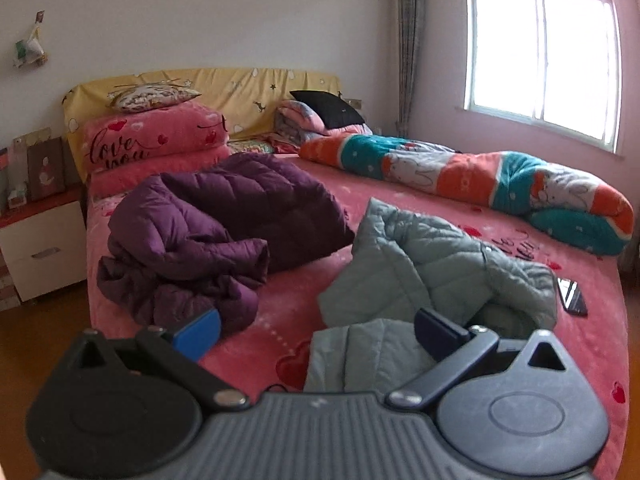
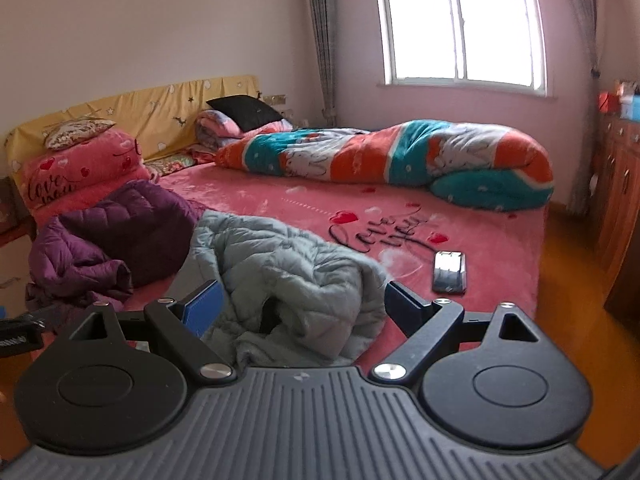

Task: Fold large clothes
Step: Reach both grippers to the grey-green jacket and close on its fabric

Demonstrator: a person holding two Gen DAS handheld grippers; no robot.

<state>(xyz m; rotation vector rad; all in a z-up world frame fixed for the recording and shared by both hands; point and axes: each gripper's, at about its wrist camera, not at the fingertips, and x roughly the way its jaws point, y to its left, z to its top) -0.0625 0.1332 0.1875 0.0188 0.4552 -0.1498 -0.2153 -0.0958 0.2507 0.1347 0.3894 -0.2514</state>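
Left gripper (image 1: 320, 330): fingers spread, empty, above grey jacket (image 1: 432, 264).
Right gripper (image 2: 304, 306): fingers spread, empty, over grey jacket (image 2: 296, 272).
Purple jacket (image 1: 208, 232): left of grey jacket.

Left tool (image 1: 318, 330) is showing a dark grey ribbed body, two round black discs, black link arms with silver screws, triangular cutouts, one blue pad (image 1: 200, 330) and one dark pad (image 1: 438, 330). Right tool (image 2: 298, 310) is showing the same build: ribbed grey housing, silver pivots, blue pad (image 2: 202, 310).
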